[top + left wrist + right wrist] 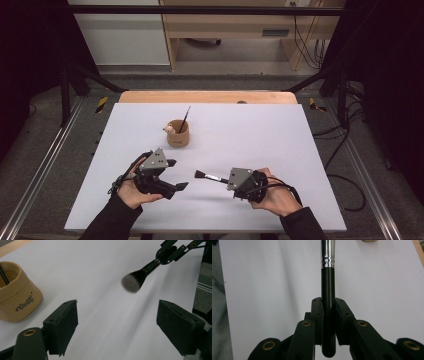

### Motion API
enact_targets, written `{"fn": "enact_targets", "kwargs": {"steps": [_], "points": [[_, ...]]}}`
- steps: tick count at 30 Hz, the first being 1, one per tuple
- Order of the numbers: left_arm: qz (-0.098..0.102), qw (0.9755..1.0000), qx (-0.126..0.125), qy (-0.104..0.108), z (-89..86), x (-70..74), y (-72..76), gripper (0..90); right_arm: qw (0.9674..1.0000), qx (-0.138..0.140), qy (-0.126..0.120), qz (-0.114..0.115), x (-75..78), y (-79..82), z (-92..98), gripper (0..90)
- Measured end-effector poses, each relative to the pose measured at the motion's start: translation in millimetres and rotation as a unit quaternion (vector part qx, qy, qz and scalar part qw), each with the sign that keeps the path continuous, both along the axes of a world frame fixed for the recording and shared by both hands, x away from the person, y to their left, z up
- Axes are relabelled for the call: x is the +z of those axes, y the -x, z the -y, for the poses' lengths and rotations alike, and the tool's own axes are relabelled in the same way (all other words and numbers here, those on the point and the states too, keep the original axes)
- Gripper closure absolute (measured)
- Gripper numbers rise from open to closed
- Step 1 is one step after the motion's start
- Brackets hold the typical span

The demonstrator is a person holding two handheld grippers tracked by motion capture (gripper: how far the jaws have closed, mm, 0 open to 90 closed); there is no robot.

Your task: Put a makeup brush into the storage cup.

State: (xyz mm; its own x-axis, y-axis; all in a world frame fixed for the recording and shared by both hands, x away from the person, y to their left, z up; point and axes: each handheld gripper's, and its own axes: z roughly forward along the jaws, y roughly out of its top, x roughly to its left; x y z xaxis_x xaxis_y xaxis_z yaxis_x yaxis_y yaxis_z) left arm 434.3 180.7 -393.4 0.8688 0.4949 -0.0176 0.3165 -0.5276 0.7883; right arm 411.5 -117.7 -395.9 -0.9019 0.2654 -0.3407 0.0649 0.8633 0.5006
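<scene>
High view looks down and forward over the table [280,130]. Both gripper views sit close above it, sharing the brush [140,276], which points toward 12 o'clock in the right one.

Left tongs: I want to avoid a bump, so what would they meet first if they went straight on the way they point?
Probably the bristle head of the makeup brush that the right tongs hold. The left tongs stand open, aimed towards it over bare white table. Depth is hard to judge, so they might pass beneath.

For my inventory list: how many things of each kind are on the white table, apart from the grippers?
Makeup brush, clamped by the right gripper: 1
Thin dark brush standing in the pouch: 1
Tan pouch: 1
Total: 3
</scene>
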Motion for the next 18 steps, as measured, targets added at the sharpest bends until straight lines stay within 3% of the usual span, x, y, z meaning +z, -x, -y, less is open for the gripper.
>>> {"fn": "enact_targets", "kwargs": {"steps": [11,18], "points": [[-0.002,0.9986,0.031,0.044,-6.4,-14.7,7.7,15.9,0.9979,-0.035,-0.055,-0.005,-12.2,0.1,11.8,79.4],[-0.005,0.9968,0.048,0.064,-8.3,-23.5,12.1,15.8,0.9941,-0.058,-0.091,-0.009,-19.1,1.3,15.2,79.4]]}}
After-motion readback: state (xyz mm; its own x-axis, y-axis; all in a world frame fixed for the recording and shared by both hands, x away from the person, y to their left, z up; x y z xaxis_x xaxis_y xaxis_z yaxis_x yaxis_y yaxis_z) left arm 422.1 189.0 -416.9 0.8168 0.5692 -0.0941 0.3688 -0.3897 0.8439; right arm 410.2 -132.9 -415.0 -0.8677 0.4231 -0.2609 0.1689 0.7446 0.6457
